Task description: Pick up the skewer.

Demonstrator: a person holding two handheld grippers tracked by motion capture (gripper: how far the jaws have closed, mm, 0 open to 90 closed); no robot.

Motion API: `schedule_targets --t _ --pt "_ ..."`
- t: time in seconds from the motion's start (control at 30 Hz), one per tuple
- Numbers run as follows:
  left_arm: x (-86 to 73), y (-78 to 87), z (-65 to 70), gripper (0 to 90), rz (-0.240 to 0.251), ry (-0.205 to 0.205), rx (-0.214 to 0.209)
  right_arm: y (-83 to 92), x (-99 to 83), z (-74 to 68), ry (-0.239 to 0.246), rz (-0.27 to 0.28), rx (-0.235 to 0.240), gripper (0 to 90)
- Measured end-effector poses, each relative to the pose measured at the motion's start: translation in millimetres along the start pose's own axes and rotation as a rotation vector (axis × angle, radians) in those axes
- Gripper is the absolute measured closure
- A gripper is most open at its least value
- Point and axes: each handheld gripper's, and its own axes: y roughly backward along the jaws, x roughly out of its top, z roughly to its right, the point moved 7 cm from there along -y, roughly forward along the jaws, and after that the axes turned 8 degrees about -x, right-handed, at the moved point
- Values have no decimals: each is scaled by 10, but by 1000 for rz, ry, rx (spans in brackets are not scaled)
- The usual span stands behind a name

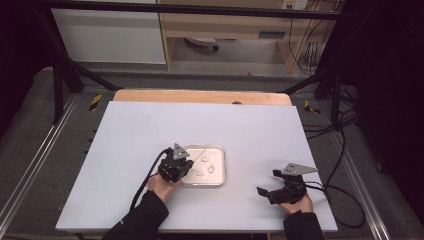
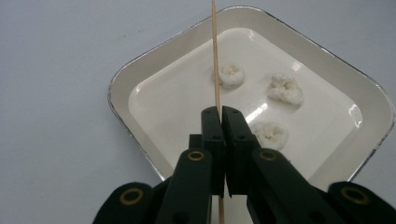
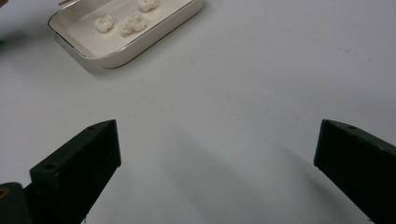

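Skewer (image 2: pixel 216 56) clamped in left claw (image 2: pixel 220 114), seen close above tray (image 2: pixel 140 70).

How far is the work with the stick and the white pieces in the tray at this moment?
Done: the left gripper is shut on the wooden skewer, which points over the tray. In hand: aiming at the white pieces. Left: all three lie loose in the tray, none on the skewer. The right gripper rests open on the table.
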Motion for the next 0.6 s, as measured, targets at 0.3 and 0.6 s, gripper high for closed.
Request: schedule_targets --t 0.3,0.6 --pt "-17 118 13 880 -6 -26 -48 0 49 -36 46 -3 -22 12" --pt "-13 168 86 880 -28 -78 -87 -28 131 -105 114 -9 -43 12"
